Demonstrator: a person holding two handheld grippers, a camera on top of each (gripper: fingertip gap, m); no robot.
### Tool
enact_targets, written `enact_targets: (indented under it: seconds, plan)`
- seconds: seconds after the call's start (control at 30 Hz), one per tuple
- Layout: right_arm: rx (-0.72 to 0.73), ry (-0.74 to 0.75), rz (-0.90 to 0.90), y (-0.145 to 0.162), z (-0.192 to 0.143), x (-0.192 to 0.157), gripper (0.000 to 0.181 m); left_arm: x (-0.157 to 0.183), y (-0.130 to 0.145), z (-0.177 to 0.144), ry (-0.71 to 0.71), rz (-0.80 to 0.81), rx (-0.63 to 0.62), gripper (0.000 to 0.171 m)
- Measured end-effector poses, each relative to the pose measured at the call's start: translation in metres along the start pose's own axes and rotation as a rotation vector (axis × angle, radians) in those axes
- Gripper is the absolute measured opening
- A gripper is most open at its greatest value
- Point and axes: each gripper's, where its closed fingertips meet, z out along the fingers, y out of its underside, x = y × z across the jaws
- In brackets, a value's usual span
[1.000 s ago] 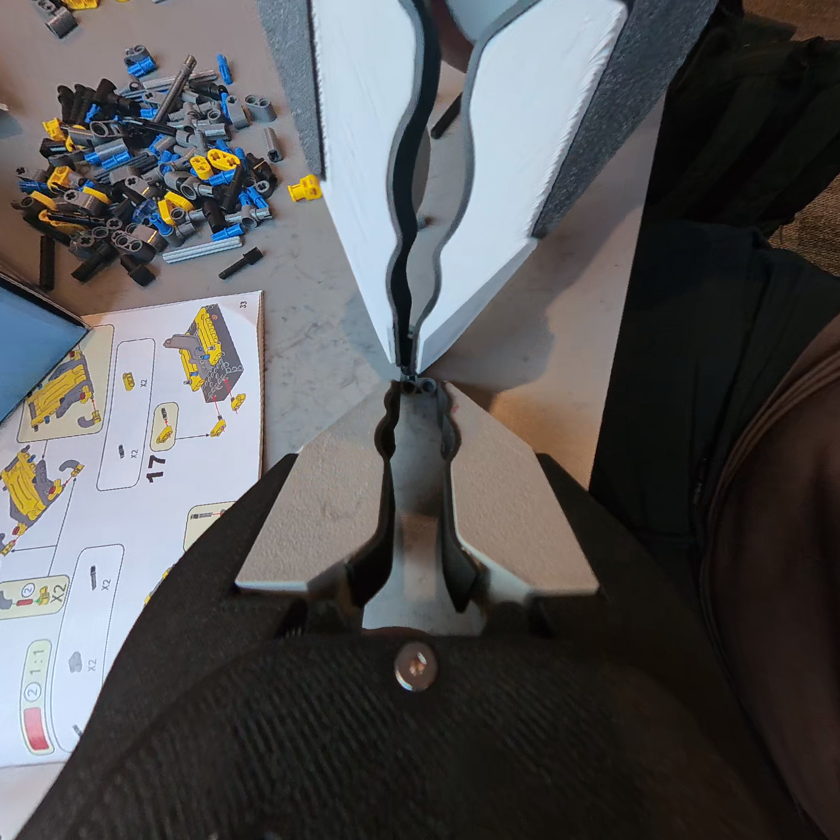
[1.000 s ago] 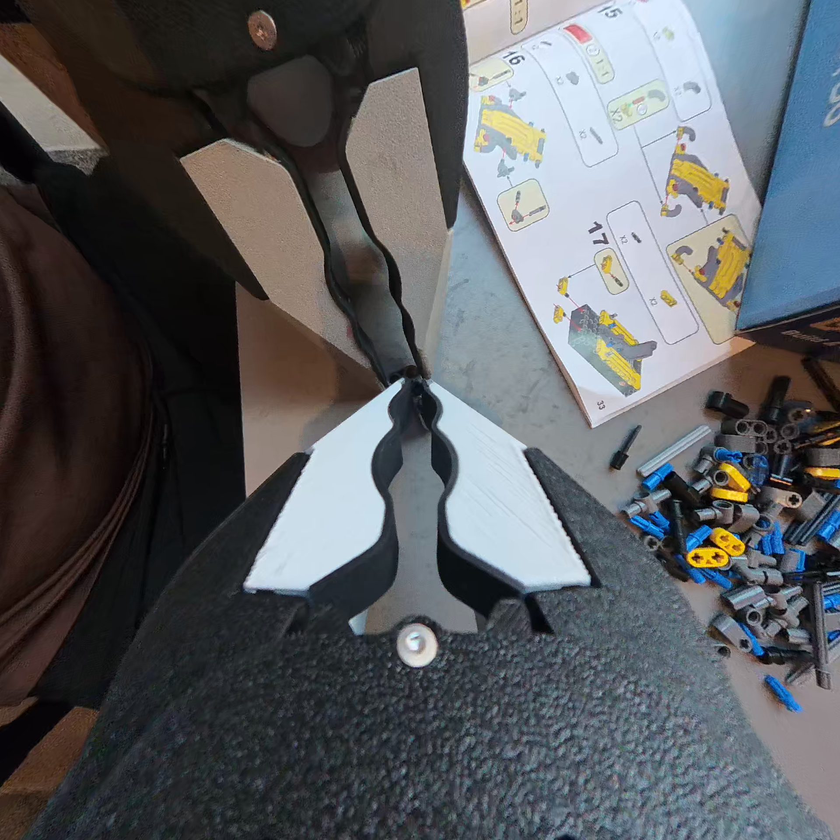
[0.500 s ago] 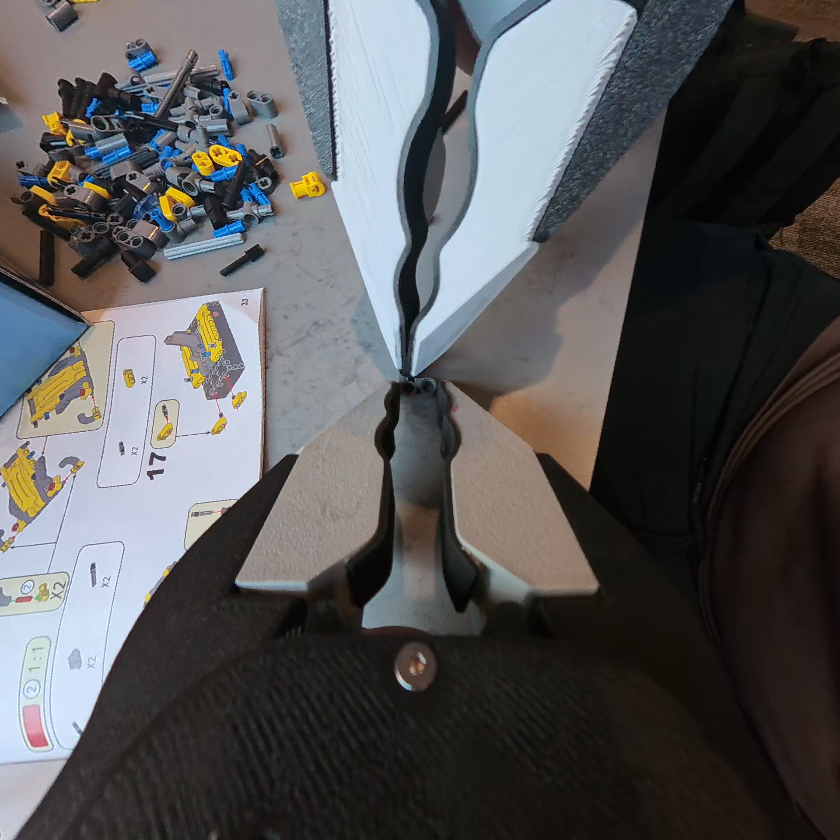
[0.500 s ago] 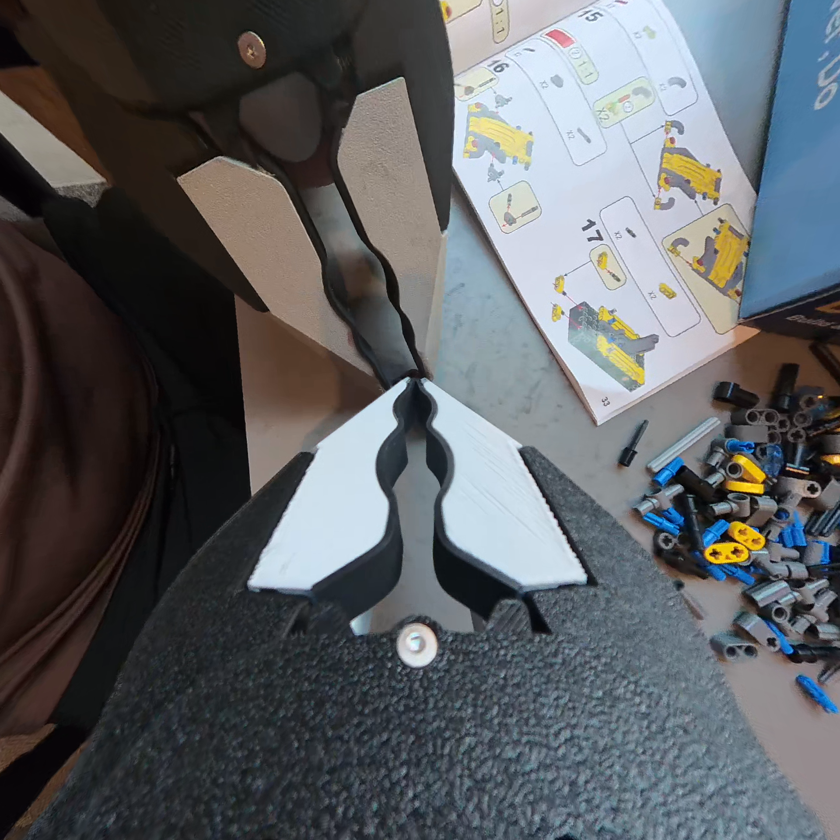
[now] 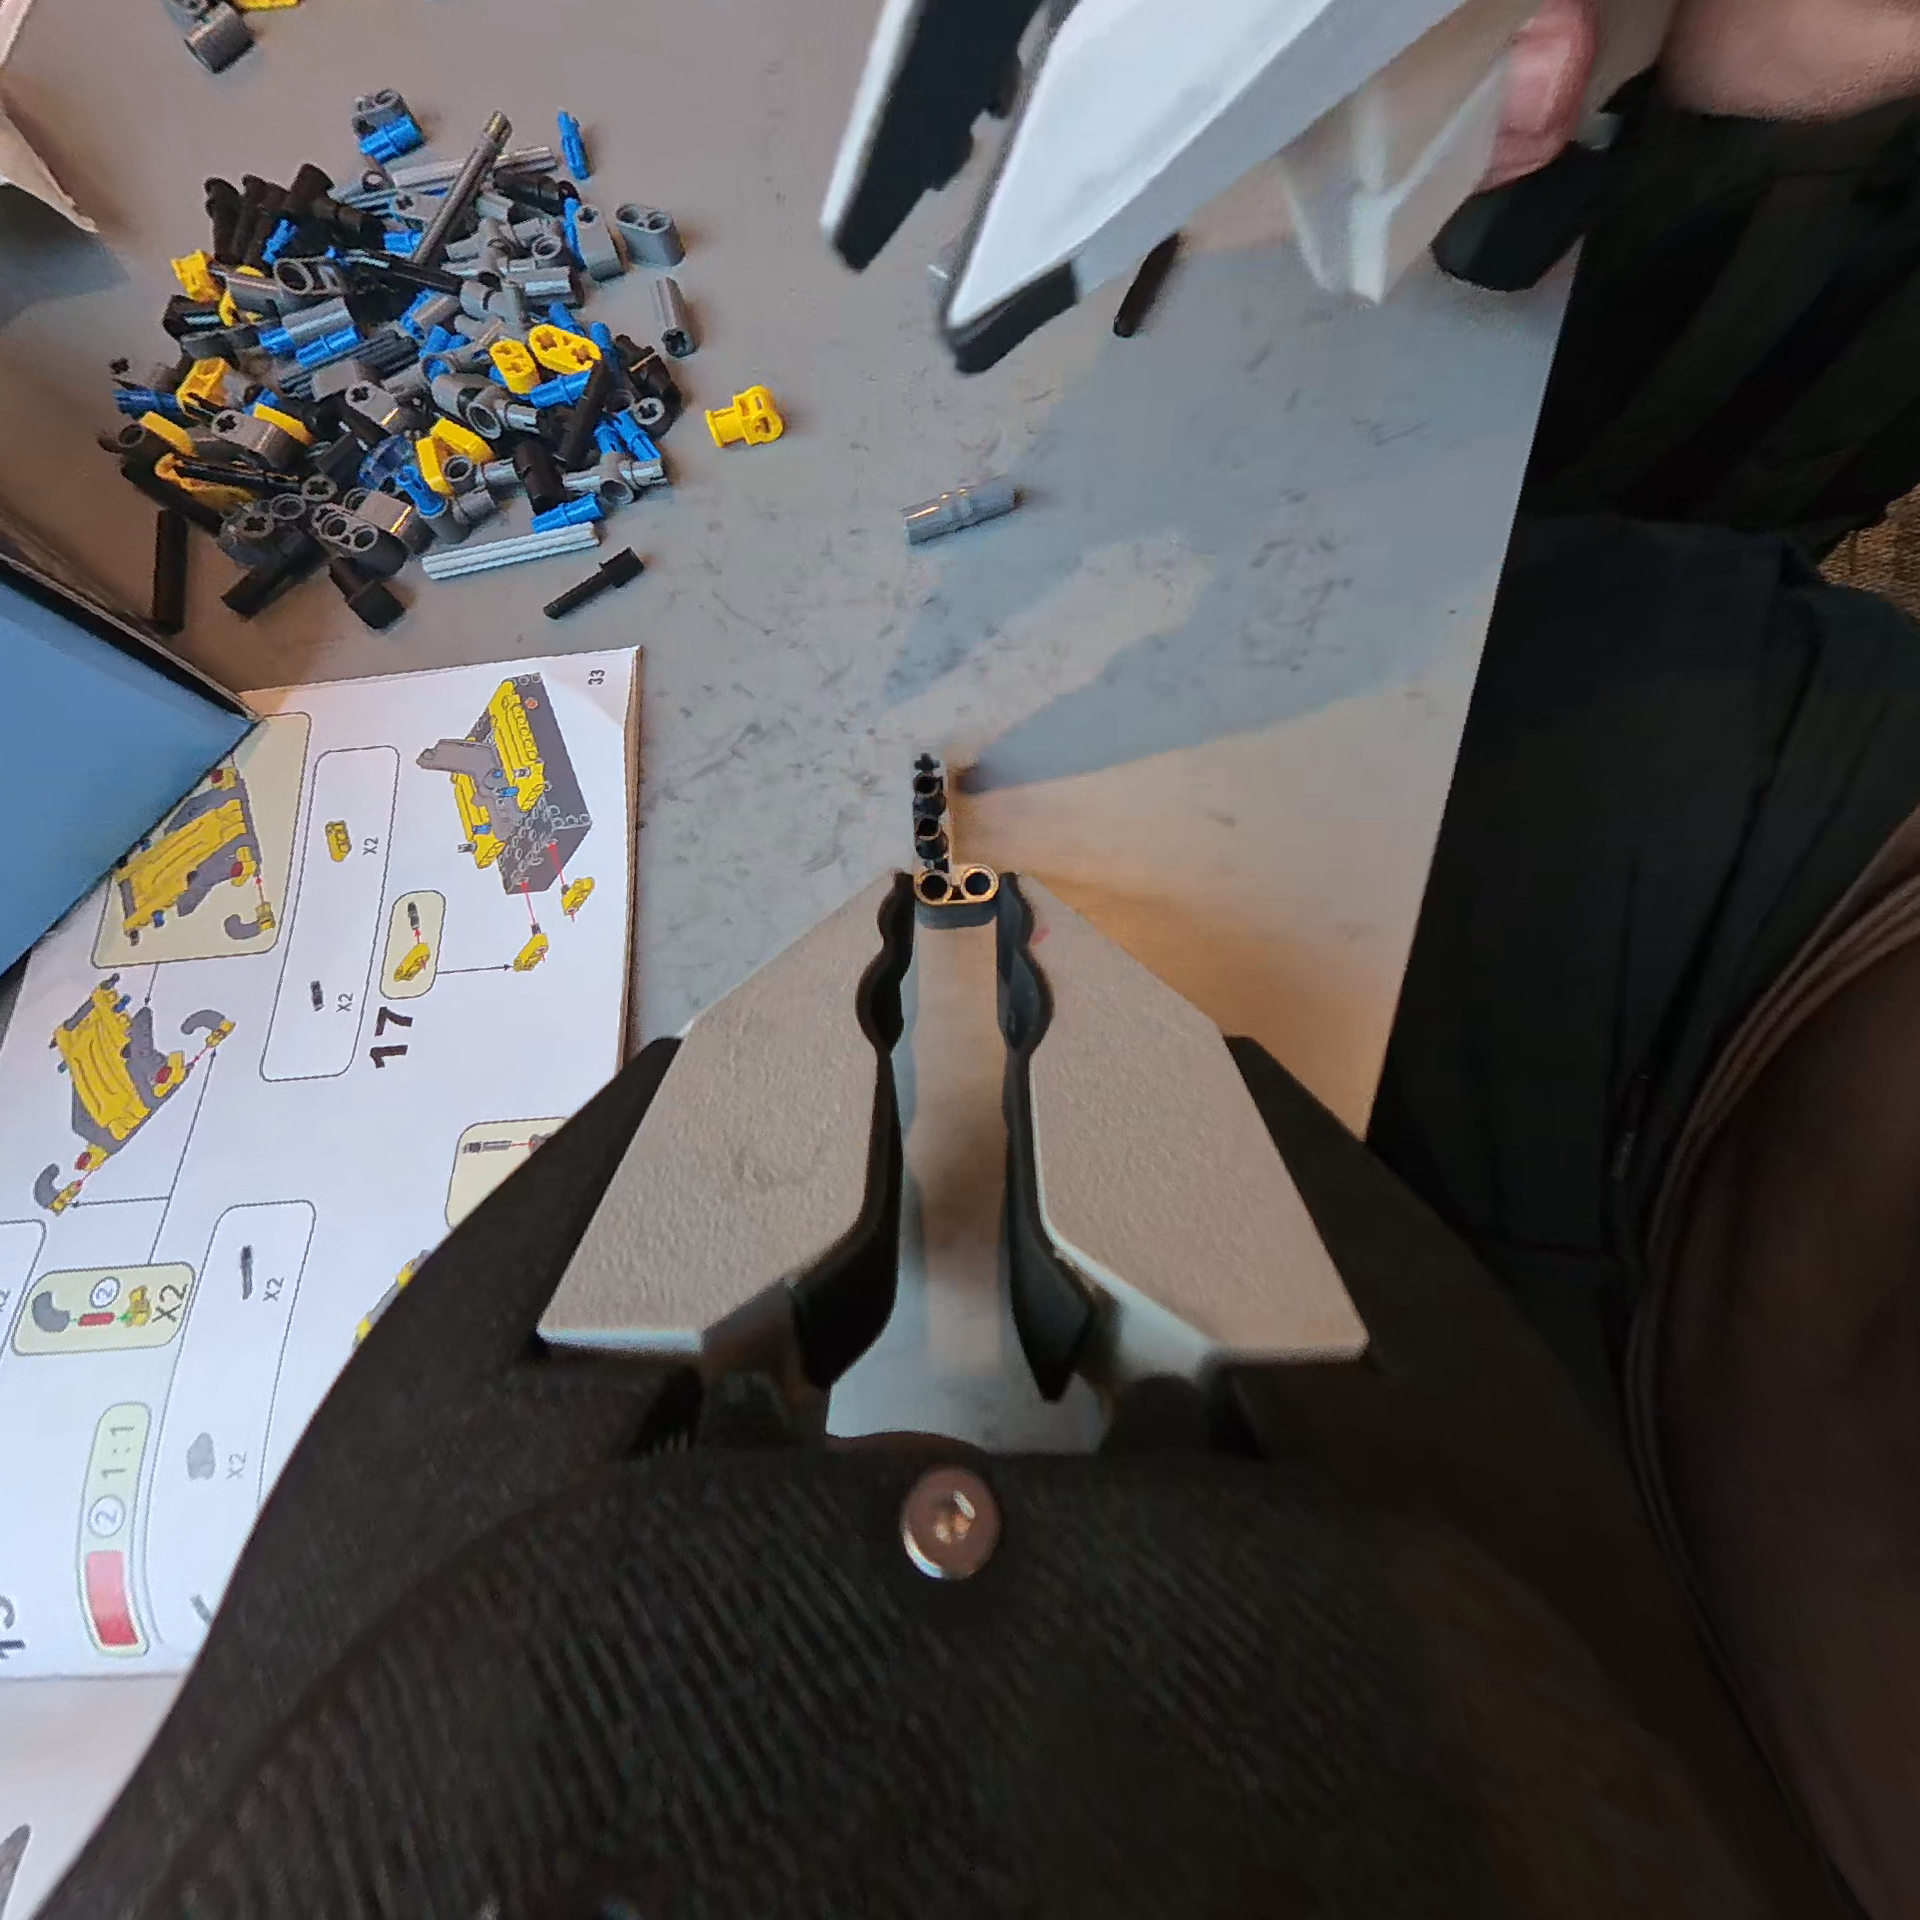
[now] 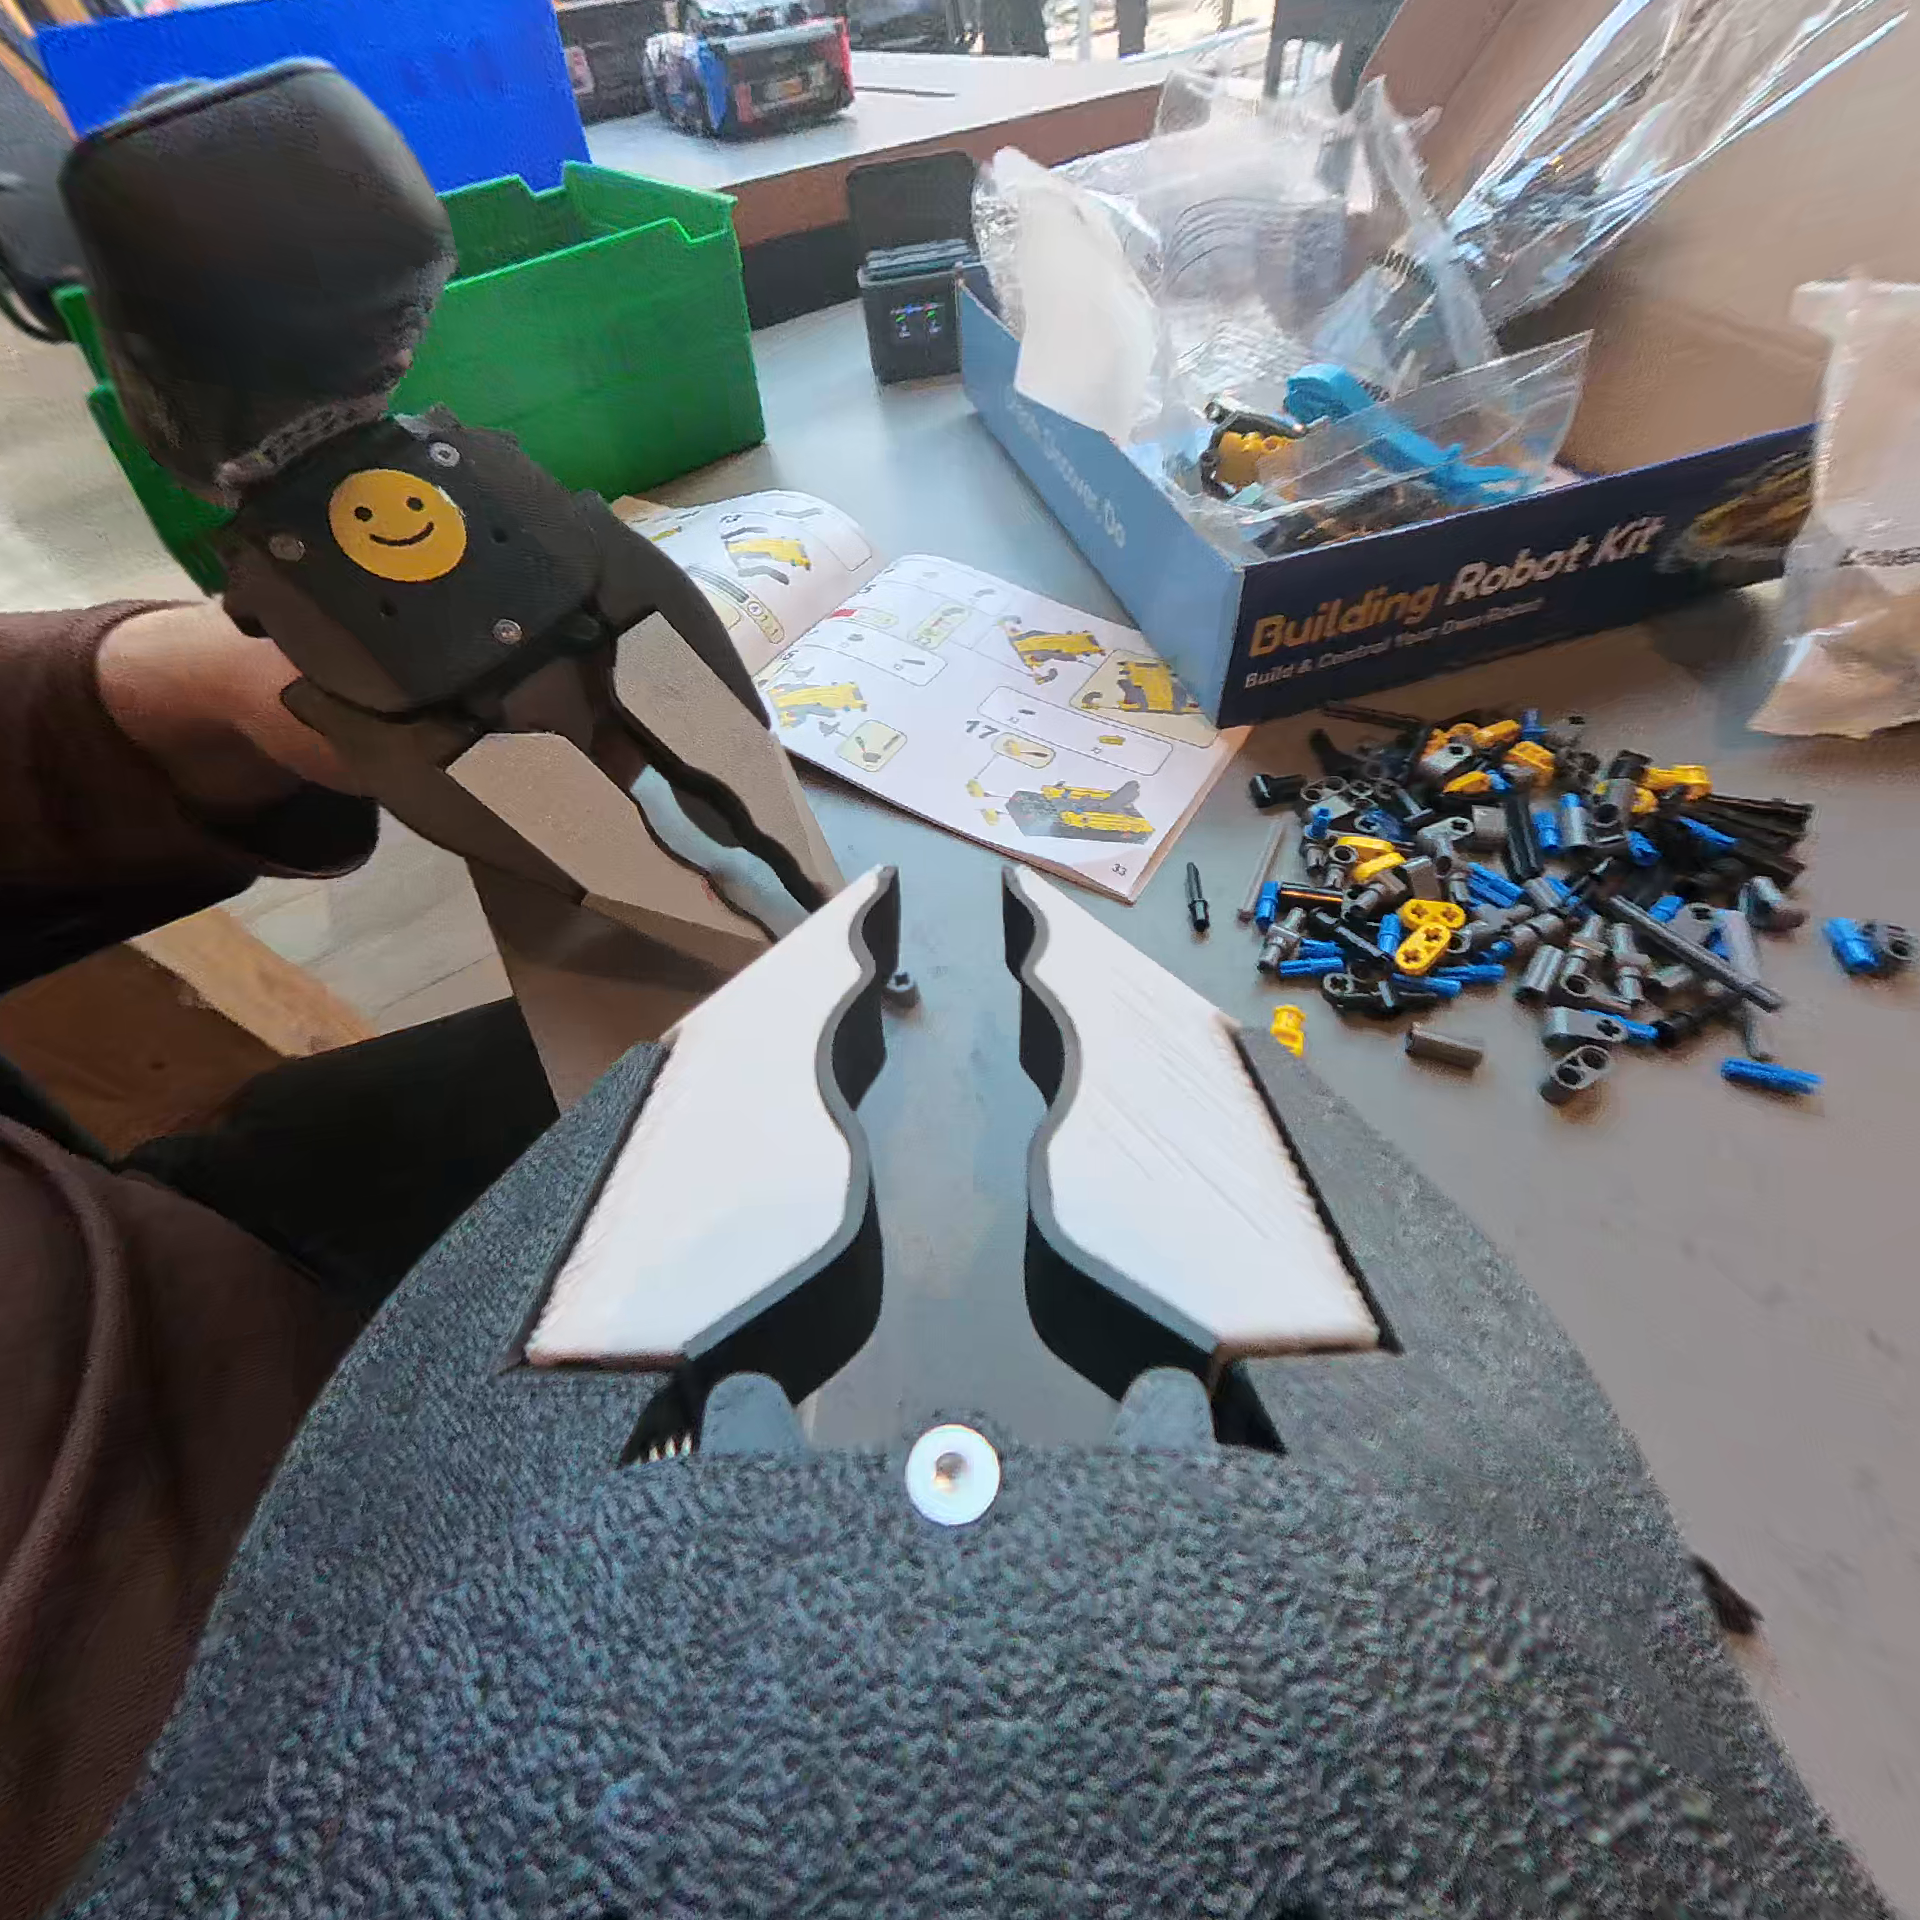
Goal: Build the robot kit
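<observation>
Item, our left gripper (image 5: 954,894): fingertips closed on a small grey two-hole connector (image 5: 956,886) with a short black pin piece (image 5: 928,816) standing out of it beyond the tips, the pair held above the grey tabletop (image 5: 1195,582) near its front edge. Item, our right gripper (image 6: 948,904): jaws parted, nothing between them, raised and well apart from the left; in the left wrist view it is blurred at the top. Judged from this, we count the pin and connector as already joined and in hand, with the bulk of the build left, since the pile of loose parts (image 5: 395,353) in black, grey, blue and yellow lies unsorted. Item, strays: one yellow connector (image 5: 744,418) just beside the pile, one grey sleeve (image 5: 958,510) alone on open table, one black pin (image 5: 594,585) near the instruction booklet (image 5: 312,1039). Item, margins: the booklet lies open to our left, its corner touching the blue kit box (image 6: 1351,613), which holds clear bags; a green bin (image 6: 582,322) stands farther off. Open room: bare table between the pile and the front edge. Limits: the table edge sits close under the left gripper, with the person's dark clothing directly beyond it.
</observation>
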Motion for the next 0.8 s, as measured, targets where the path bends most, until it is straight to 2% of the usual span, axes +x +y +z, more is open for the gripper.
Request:
enact_targets:
  seconds: [0.3, 0.47, 0.6, 0.7, 0.8]
  plan:
    - [0.064, 0.057, -0.127, 0.001, -0.004, -0.017, 0.019, -0.001, 0.001, -0.001, -0.058, -0.112, -0.008, 0.013]
    - [0.104, 0.053, -0.136, -0.006, 0.0, -0.018, 0.019, -0.004, -0.001, -0.004, -0.125, -0.133, 0.006, 0.041]
    - [0.105, 0.057, -0.171, -0.01, 0.008, -0.016, 0.023, -0.013, -0.008, -0.016, -0.223, -0.167, 0.085, 0.06]
    - [0.107, 0.043, -0.18, -0.012, 0.015, -0.015, 0.029, -0.015, -0.012, -0.03, -0.309, -0.193, 0.171, 0.064]
    - [0.12, 0.043, -0.174, -0.016, 0.019, -0.011, 0.032, 0.005, -0.006, -0.038, -0.343, -0.203, 0.251, 0.064]
